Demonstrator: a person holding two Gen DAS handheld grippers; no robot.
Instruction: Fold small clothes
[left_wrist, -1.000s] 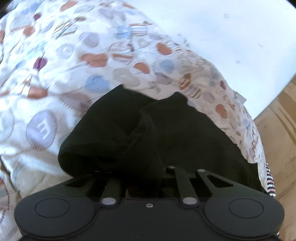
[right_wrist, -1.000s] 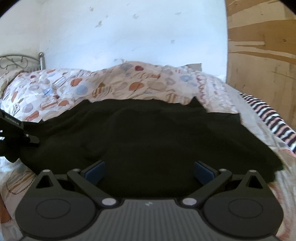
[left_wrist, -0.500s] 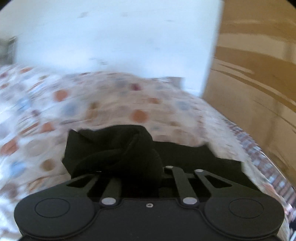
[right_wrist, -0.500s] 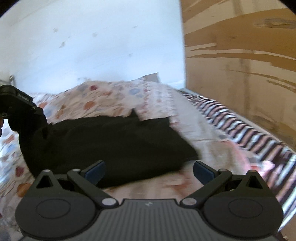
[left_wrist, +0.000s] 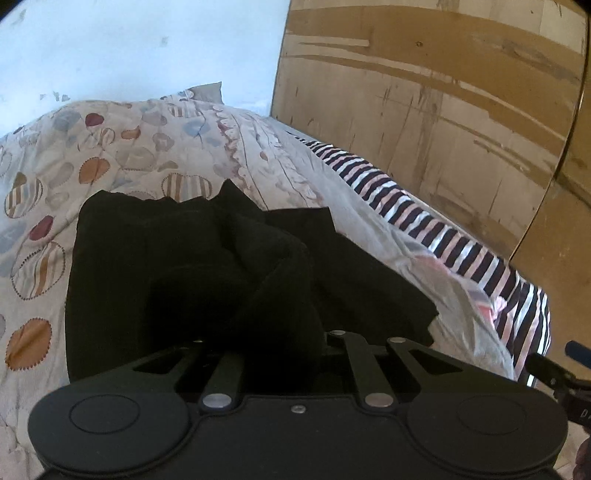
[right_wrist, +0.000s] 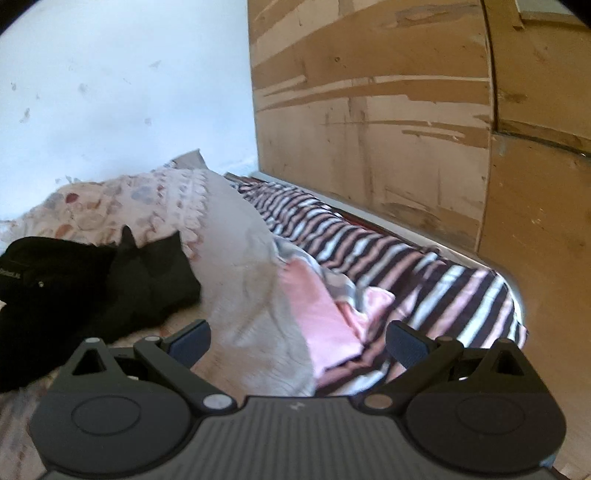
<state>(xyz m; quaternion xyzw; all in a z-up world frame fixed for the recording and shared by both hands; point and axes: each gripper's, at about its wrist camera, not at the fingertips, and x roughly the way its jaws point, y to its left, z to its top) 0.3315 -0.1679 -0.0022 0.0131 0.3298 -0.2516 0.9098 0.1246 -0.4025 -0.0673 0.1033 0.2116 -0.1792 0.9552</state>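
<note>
Left gripper (left_wrist: 280, 332): jaws clamped on bunched black garment (left_wrist: 177, 266), lying on patterned quilt (left_wrist: 110, 147). Right gripper (right_wrist: 295, 343): jaws wide apart, empty, near striped cloth (right_wrist: 424, 266).

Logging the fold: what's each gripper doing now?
Left gripper: shut on black garment.
Right gripper: open, empty.

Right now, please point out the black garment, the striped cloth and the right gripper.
black garment (left_wrist: 155, 258): left wrist view, on its flat left part.
striped cloth (right_wrist: 424, 273): right wrist view, on the middle stripes.
right gripper (right_wrist: 299, 341): right wrist view, midway between its open blue-padded fingertips.
</note>
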